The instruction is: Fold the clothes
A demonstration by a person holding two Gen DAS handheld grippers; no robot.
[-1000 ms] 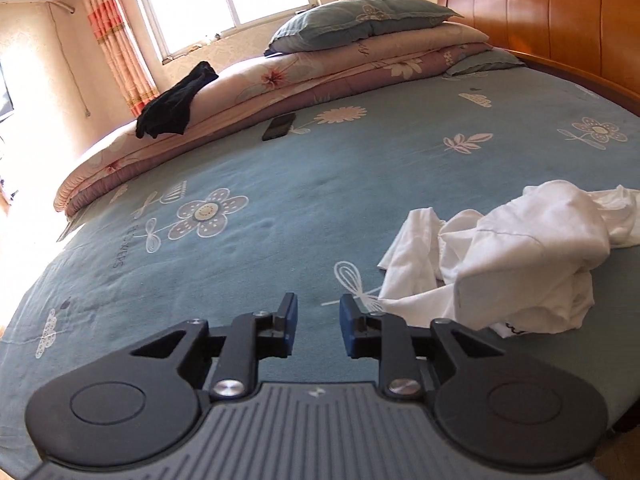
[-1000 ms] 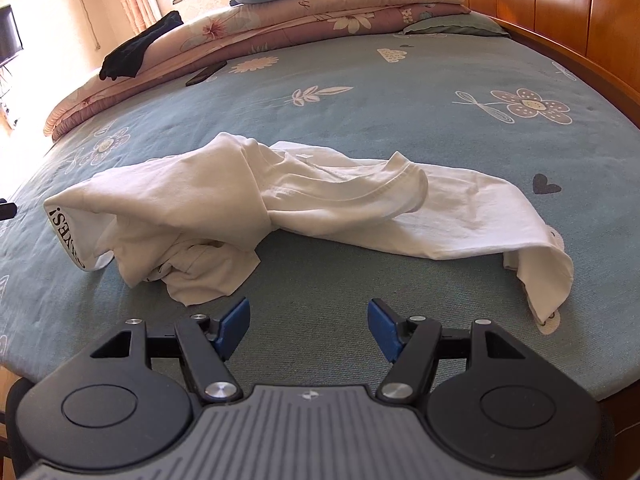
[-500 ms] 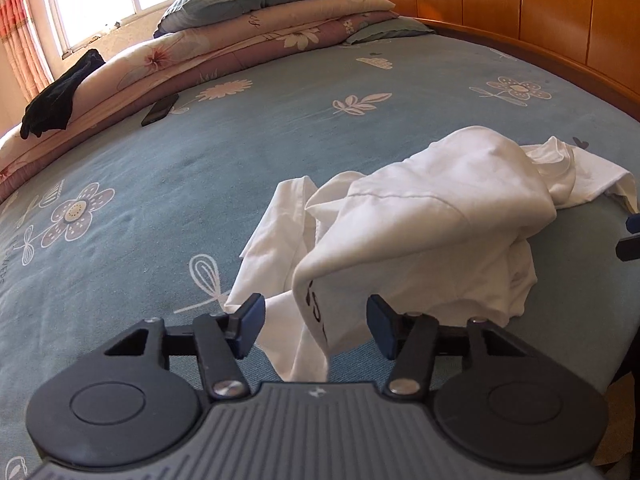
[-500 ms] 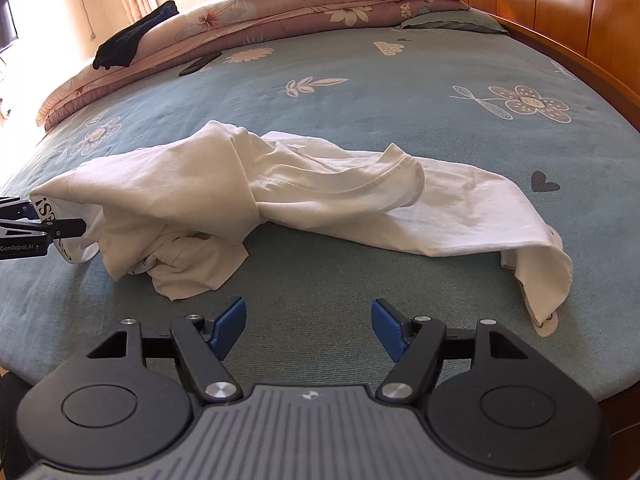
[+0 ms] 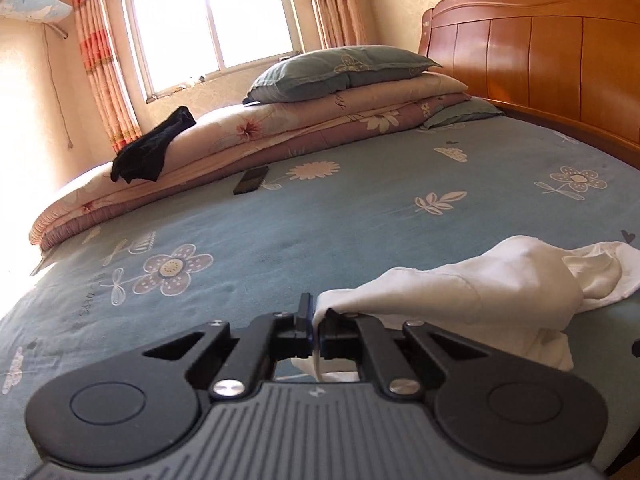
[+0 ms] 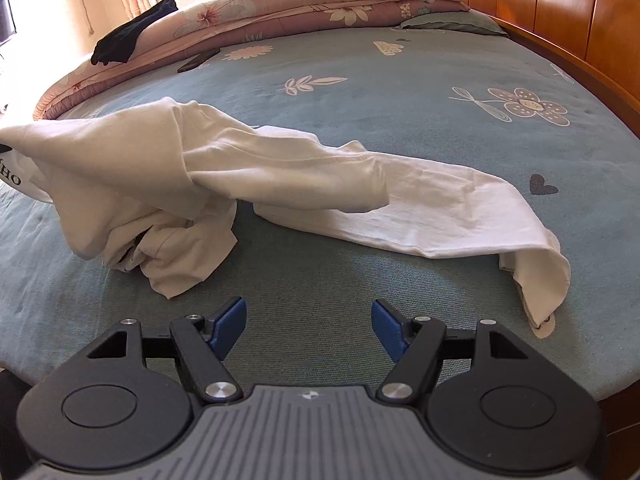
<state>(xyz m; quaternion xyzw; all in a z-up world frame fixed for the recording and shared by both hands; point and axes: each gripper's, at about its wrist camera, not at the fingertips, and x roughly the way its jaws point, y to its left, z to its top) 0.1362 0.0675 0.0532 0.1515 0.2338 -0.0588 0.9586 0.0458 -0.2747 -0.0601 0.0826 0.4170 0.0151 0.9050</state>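
A crumpled white T-shirt [image 6: 280,168] lies across the blue flowered bedsheet [image 6: 400,80]. Its left end is lifted off the bed and stretched toward the left edge of the right wrist view. In the left wrist view my left gripper [image 5: 316,326] is shut on an edge of the white T-shirt [image 5: 460,296], with cloth pinched between the pads and a strip hanging below. My right gripper [image 6: 308,326] stands open above bare sheet, a little short of the shirt, with nothing between its fingers.
Folded quilts [image 5: 280,132] with a grey-blue pillow [image 5: 344,68] on top run along the far side. A black garment [image 5: 152,148] lies on the quilts and a dark phone [image 5: 251,180] on the sheet. A wooden headboard [image 5: 540,48] stands at the right.
My left gripper came in over the shirt's edge, shut on it and rose, lifting that end off the bed. The right gripper has stayed where it was, open.
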